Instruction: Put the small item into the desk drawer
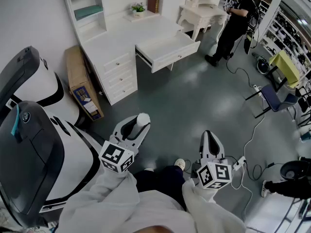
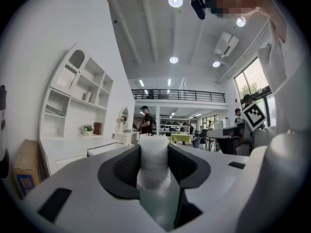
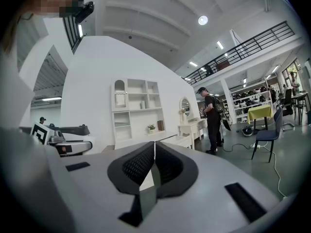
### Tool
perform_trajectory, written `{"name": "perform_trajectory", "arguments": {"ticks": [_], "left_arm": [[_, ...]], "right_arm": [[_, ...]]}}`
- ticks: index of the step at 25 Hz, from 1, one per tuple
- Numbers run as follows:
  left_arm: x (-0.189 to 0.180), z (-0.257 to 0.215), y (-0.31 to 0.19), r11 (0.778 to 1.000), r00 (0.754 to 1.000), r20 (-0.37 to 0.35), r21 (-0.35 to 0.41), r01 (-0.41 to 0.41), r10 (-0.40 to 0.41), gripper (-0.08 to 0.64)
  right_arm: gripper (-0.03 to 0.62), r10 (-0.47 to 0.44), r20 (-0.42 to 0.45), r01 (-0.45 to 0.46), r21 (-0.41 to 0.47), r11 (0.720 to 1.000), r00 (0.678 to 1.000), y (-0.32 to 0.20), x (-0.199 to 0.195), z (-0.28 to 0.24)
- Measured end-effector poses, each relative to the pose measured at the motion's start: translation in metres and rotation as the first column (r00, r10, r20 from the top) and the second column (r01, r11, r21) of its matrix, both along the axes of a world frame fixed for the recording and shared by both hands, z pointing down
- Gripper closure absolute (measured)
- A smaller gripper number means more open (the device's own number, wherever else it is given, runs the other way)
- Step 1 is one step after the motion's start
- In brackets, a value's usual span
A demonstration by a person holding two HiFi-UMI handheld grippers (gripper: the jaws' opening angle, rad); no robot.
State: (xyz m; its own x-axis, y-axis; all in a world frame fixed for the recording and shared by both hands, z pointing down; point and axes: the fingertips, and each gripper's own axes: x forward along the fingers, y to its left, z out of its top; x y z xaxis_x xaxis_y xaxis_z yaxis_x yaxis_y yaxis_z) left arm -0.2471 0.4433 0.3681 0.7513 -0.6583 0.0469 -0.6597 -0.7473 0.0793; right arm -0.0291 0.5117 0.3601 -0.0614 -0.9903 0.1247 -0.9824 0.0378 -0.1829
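Observation:
My left gripper (image 1: pixel 137 125) is shut on a small white item (image 1: pixel 143 119), a pale wrapped cylinder that stands pinched between the dark pads in the left gripper view (image 2: pixel 154 161). My right gripper (image 1: pixel 208 141) hangs beside it with its jaws shut and nothing between them (image 3: pixel 154 165). Both are held over the grey floor, well short of the white desk (image 1: pixel 127 38). The desk drawer (image 1: pixel 167 50) stands pulled out and looks bare inside.
A large white and black machine (image 1: pixel 34 144) fills the left. A cardboard box (image 1: pixel 81 83) leans by the desk. A person (image 1: pixel 235 21) stands at a white dressing table (image 1: pixel 201 14). Cables (image 1: pixel 252 130) and a chair (image 1: pixel 272 98) lie right.

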Motion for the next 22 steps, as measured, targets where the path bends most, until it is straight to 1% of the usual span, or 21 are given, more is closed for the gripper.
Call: {"name": "perform_trajectory", "arguments": {"ticks": [3, 6, 8, 12, 16, 22], "left_arm": [[0.003, 0.001, 0.002, 1.000, 1.000, 0.009, 0.002, -0.018, 0.018, 0.376], [0.001, 0.001, 0.000, 1.000, 1.000, 0.002, -0.001, -0.017, 0.017, 0.376], [-0.002, 0.001, -0.001, 1.000, 1.000, 0.001, -0.006, -0.013, 0.013, 0.376], [-0.006, 0.008, 0.002, 1.000, 1.000, 0.008, -0.027, -0.015, 0.015, 0.376], [-0.009, 0.017, 0.006, 0.999, 1.000, 0.007, -0.047, -0.013, 0.013, 0.376], [-0.008, 0.025, 0.007, 0.998, 1.000, 0.011, -0.065, -0.012, 0.012, 0.376]], "right_arm": [[0.555, -0.002, -0.002, 0.002, -0.005, 1.000, 1.000, -0.002, -0.004, 0.003], [0.555, 0.009, -0.028, -0.009, -0.005, 1.000, 1.000, -0.005, -0.005, 0.004], [0.555, -0.004, -0.031, 0.004, -0.009, 1.000, 1.000, -0.007, -0.008, 0.004], [0.555, -0.024, -0.023, 0.024, -0.016, 1.000, 0.999, -0.009, -0.018, 0.009], [0.555, -0.036, 0.014, 0.037, -0.028, 0.999, 0.999, -0.007, -0.025, 0.016], [0.555, -0.057, 0.009, 0.058, -0.018, 0.998, 0.998, -0.008, -0.028, 0.019]]}}
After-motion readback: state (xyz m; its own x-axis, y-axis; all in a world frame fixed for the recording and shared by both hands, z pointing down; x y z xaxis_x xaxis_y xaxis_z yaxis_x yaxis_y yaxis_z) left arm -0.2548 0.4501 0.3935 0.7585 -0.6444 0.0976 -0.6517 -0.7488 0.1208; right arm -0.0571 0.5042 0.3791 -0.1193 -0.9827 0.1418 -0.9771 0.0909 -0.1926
